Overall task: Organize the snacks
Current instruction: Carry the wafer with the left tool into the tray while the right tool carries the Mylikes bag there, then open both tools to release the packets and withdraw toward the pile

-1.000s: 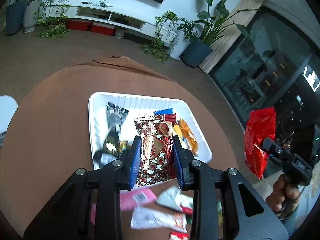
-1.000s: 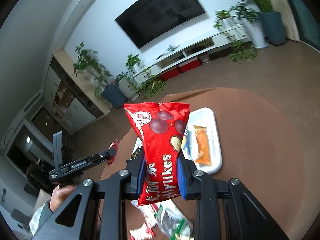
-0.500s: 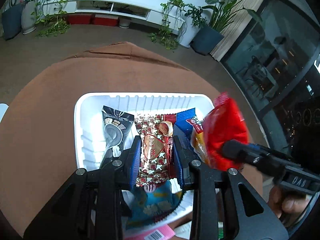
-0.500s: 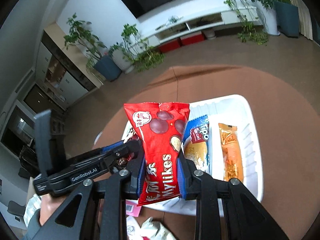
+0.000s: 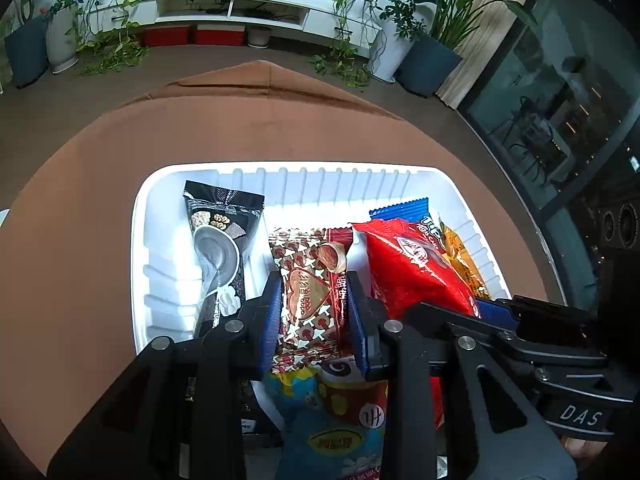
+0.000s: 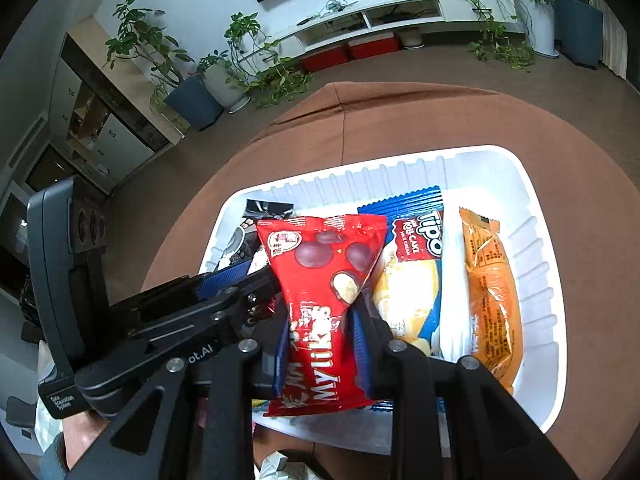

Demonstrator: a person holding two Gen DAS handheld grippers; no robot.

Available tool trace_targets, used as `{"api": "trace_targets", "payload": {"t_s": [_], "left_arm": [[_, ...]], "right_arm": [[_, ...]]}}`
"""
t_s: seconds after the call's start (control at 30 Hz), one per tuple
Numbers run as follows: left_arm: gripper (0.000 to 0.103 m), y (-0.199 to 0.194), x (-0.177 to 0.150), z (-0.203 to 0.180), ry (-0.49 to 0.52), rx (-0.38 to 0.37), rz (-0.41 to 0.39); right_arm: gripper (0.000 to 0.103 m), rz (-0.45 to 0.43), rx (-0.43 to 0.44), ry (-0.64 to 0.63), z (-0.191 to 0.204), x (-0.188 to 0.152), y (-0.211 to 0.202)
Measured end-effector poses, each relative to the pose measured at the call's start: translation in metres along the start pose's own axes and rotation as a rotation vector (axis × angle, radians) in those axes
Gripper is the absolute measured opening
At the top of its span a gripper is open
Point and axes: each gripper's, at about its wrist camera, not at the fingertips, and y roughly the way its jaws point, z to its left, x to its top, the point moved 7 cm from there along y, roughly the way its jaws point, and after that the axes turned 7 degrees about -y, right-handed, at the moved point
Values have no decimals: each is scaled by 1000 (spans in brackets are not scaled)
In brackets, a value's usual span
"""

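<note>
- My left gripper (image 5: 314,312) is clamped on a gold-and-maroon nut candy packet (image 5: 310,292), its blue pads pressing both long edges; the packet hangs over the near half of the white tray (image 5: 138,240).
- My right gripper (image 6: 322,344) is closed tight on a red Mylikes bag (image 6: 320,280), pinched at the waist, held over the tray's left-middle part with its top end pointing away from me.
- In the tray from the left wrist view: a black packet with a spoon picture (image 5: 220,248) lies along the left side, and right of my candy packet sit the red bag, a blue Tipo roll cake packet (image 5: 404,210) and an orange packet (image 5: 464,260).
- Only the left wrist view shows a blue snack bag (image 5: 332,436) beneath my gripper at the tray's near edge; how much of it lies inside the tray I cannot tell.
- Only the right wrist view shows the Tipo packet's full length and the orange packet lying lengthwise by the right wall, apart from it.
- Each view catches the other gripper coming in from the side, close alongside.
- The tray rests on a round table under a brown cloth (image 6: 400,120).
- Beyond are a low white TV bench (image 5: 224,4) and potted plants (image 6: 208,80).
</note>
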Motion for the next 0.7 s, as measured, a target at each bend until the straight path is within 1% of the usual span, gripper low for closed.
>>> {"api": "trace_targets", "payload": {"t_s": [0.1,0.2,0.27,0.33,0.37,0.47,0.53,0.6,0.63,0.67,0.7], "left_arm": [[29,3,0,0,-2,8,0],[30,1,0,1,-4,14,-2],[37,1,-1,0,-9,15,-8],[43,-3,-3,1,-7,12,-17],[45,-5,-3,1,-8,12,-20],[54,-10,-4,-2,-2,14,-34],[63,-17,-5,-5,8,21,-46],[67,-25,-7,-6,10,22,-58],[72,-31,-9,-5,8,21,-65],[75,-36,-10,-5,5,20,-74],[81,-41,-10,-5,3,19,-81]], "right_arm": [[31,6,3,27,-2,0,4],[34,9,3,26,-2,0,7],[37,8,5,29,-2,-1,6],[39,6,5,30,-3,-3,3],[40,3,7,31,-5,-6,1],[45,-8,6,34,-8,-6,-5],[47,-21,3,32,-8,-6,-13],[52,-42,-8,24,-8,-7,-22],[55,-59,-13,19,-8,-7,-30],[61,-68,-12,20,-7,-6,-34],[65,-80,-6,25,-7,-6,-41]]}}
